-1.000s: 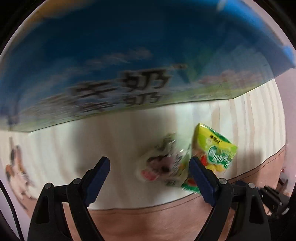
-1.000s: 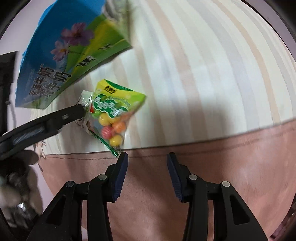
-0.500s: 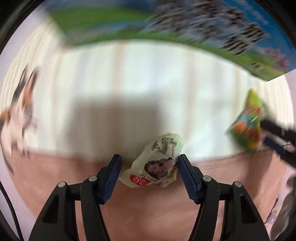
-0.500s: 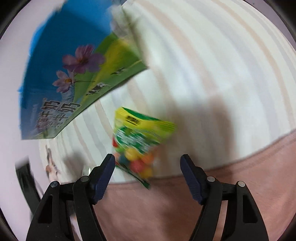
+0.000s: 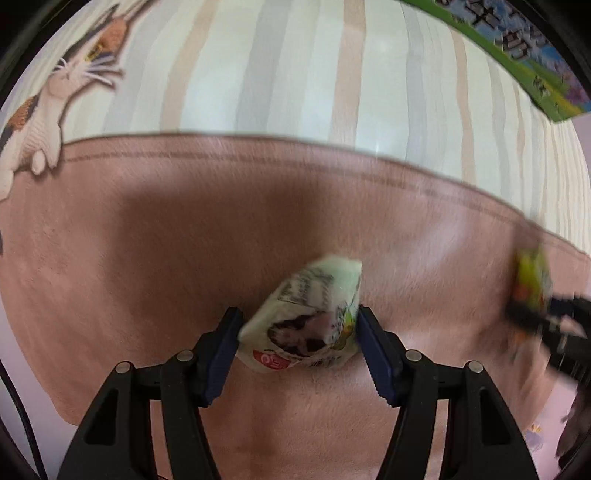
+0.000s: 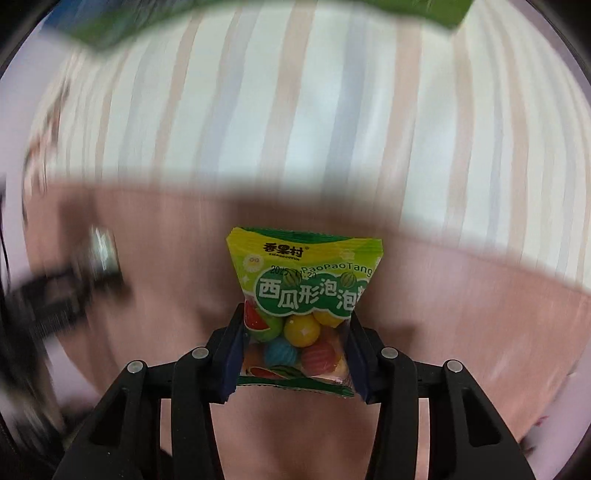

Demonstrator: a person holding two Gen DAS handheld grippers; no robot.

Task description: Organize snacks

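My left gripper (image 5: 297, 341) is shut on a pale green-white snack packet (image 5: 306, 317) and holds it above the pink rug. My right gripper (image 6: 295, 350) is shut on a green and yellow bag of coloured gum balls (image 6: 301, 314), held upright between the pads. In the left wrist view the right gripper with the gum ball bag (image 5: 532, 291) shows blurred at the right. In the right wrist view the left gripper with its packet (image 6: 103, 251) shows blurred at the left.
A pink rug (image 5: 184, 240) borders a striped cream mat (image 5: 295, 74) with a cat picture (image 5: 44, 110). A blue and green milk carton box (image 5: 517, 48) lies at the far right; its green edge (image 6: 258, 14) tops the right wrist view.
Both grippers closed on their packets and lifted them back over the pink rug, away from the striped mat and the box.
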